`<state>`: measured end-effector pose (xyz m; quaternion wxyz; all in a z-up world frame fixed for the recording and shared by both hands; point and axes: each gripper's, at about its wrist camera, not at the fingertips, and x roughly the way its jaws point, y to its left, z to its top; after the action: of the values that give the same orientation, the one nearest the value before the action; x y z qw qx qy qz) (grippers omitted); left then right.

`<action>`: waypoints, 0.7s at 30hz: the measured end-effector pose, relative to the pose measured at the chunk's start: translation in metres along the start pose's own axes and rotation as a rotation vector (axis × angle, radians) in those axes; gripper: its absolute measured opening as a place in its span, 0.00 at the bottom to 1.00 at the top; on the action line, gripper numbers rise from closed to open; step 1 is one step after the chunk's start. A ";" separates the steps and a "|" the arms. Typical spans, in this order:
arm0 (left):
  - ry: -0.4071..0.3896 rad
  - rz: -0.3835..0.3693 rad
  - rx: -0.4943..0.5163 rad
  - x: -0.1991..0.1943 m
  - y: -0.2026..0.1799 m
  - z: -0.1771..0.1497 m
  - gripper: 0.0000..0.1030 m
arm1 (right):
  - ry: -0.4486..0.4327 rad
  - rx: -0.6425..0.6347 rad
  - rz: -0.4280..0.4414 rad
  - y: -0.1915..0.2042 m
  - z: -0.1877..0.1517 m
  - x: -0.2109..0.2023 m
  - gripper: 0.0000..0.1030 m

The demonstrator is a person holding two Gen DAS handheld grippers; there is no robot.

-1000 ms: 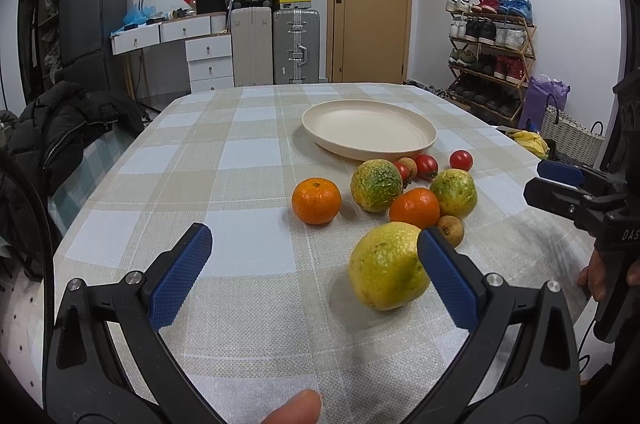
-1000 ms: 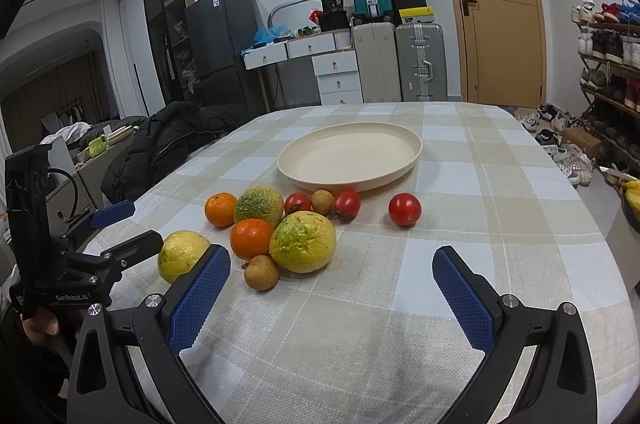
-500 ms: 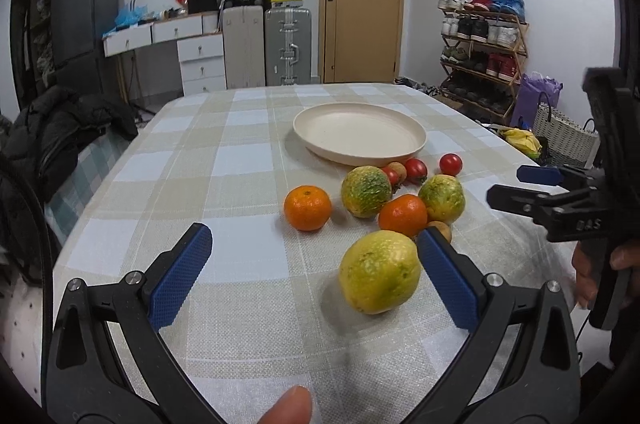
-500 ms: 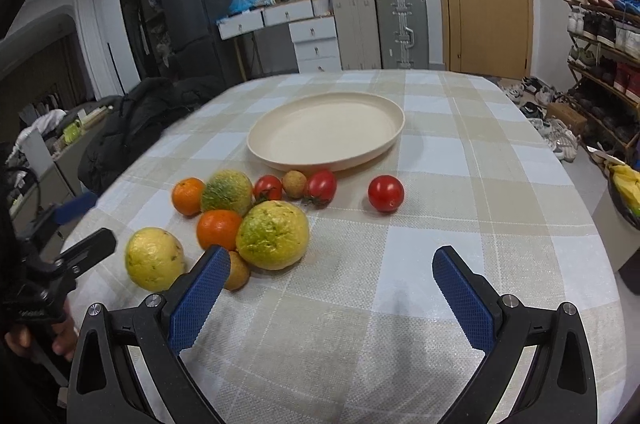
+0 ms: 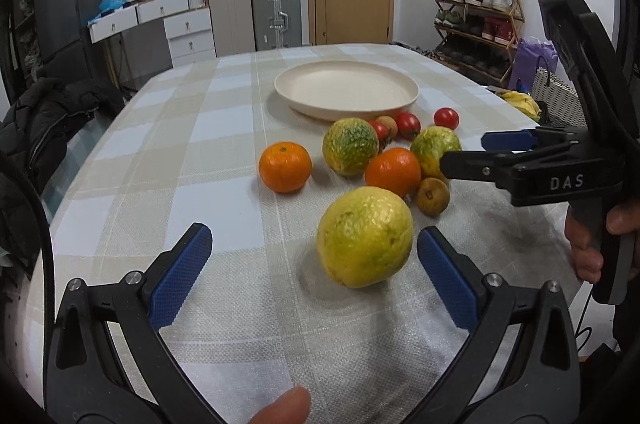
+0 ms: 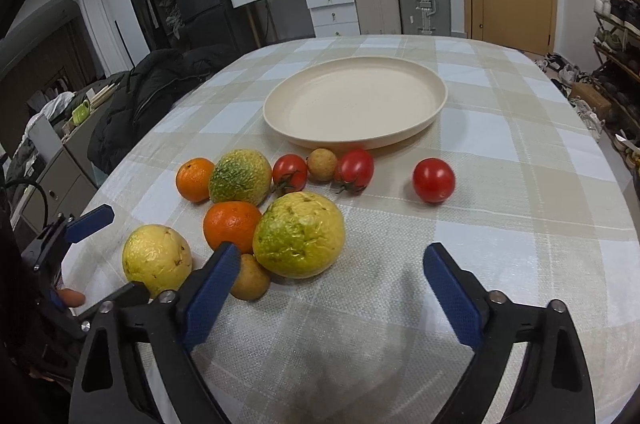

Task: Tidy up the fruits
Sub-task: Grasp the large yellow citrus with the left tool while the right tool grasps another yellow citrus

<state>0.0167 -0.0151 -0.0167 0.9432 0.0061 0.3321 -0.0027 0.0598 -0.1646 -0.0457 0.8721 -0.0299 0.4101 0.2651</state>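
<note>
my left gripper [image 5: 312, 272] hangs low over the near edge of the table [image 5: 224, 127], its blue pads spread wide. the big yellow citrus [image 5: 365, 236] sits on the checked cloth between the two fingers, closer to the right-hand pad, with a gap on both sides, so nothing is gripped.

my right gripper [image 6: 328, 284] is over the same near edge, further along, and its jaws are closing. the yellow-green citrus [image 6: 299, 234] lies just ahead of the fingertips, nearer the left pad, and the pads do not press on it. a small brown fruit [image 6: 249, 276] sits touching that citrus, partly behind my left pad, and an orange [image 6: 231, 224] rests against the citrus on its far side.

further in from the edge, a greener citrus [image 6: 240, 176] sits beside a second orange [image 6: 195, 179]. behind them, two tomatoes [image 6: 290, 172] flank a small round tan fruit [image 6: 322, 164], all just in front of the cream plate [image 6: 434, 111], which stands near the middle of the tabletop with nothing in it. a third tomato [image 6: 433, 180] lies apart from the cluster, toward the right edge.

in the left wrist view my right hand [image 5: 592, 240] holds the other gripper's handle at the right side of the table.
</note>
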 end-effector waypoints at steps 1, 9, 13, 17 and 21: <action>0.011 -0.005 -0.001 0.003 -0.001 0.000 0.99 | 0.007 -0.005 -0.006 0.000 0.001 0.002 0.86; 0.079 -0.005 -0.003 0.026 -0.008 -0.001 0.87 | 0.052 -0.004 0.047 -0.001 0.003 0.011 0.79; 0.107 -0.034 -0.022 0.036 -0.010 -0.003 0.73 | 0.063 0.012 0.074 -0.005 0.005 0.012 0.73; 0.101 -0.034 0.001 0.038 -0.017 -0.003 0.60 | 0.069 0.033 0.103 -0.006 0.004 0.013 0.68; 0.100 -0.057 0.021 0.038 -0.023 -0.002 0.48 | 0.077 0.051 0.137 -0.005 0.006 0.015 0.58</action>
<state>0.0450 -0.0379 -0.0424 0.9249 0.0067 0.3786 -0.0330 0.0742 -0.1609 -0.0533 0.8358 0.0102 0.4513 0.3125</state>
